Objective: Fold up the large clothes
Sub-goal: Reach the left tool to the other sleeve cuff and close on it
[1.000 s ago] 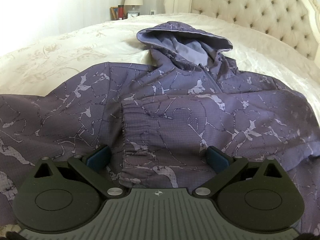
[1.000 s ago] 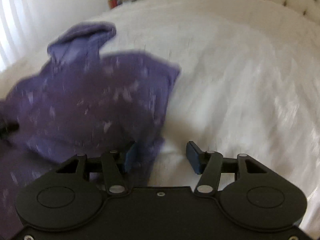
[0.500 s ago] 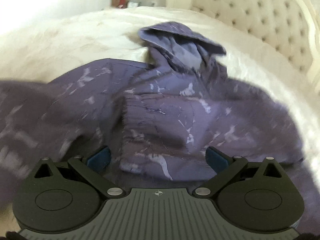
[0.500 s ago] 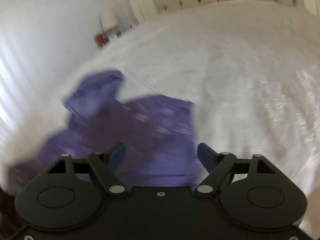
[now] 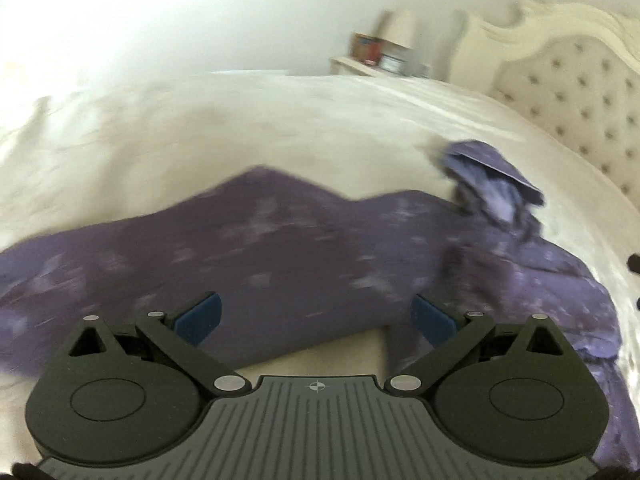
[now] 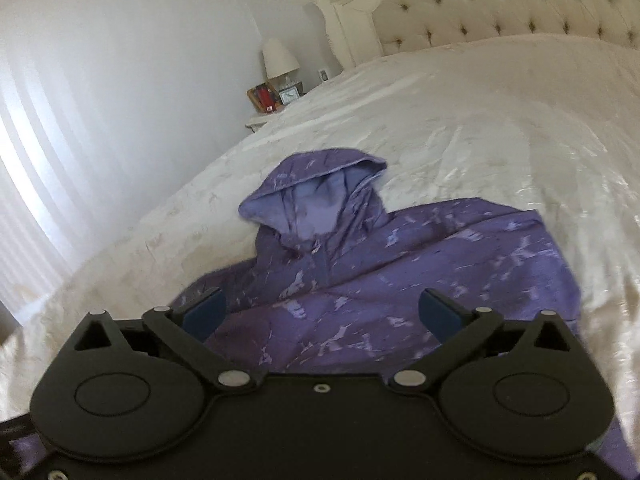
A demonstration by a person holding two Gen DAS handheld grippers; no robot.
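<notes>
Though it lies mostly flat, the purple hooded jacket (image 6: pixel 420 276) looks light, thin and limp, so I judge it will sag and slide on itself when lifted and is best pinched at a hem corner, cuff or shoulder seam, not mid-panel. It is spread on the cream bedspread (image 6: pixel 500 120), hood (image 6: pixel 320 196) toward the headboard, with one sleeve folded across the chest; in the blurred left view the other sleeve (image 5: pixel 120 264) trails out sideways. The left gripper (image 5: pixel 316 316) hovers with jaws wide and nothing between the pads. The right gripper (image 6: pixel 322 312) is likewise empty, its jaws having just been opening to full spread. The satiny quilt looks slick, so the cloth may creep when dragged. A tufted headboard (image 6: pixel 520 4), a nightstand lamp (image 6: pixel 280 58) and pale curtains frame the room.
</notes>
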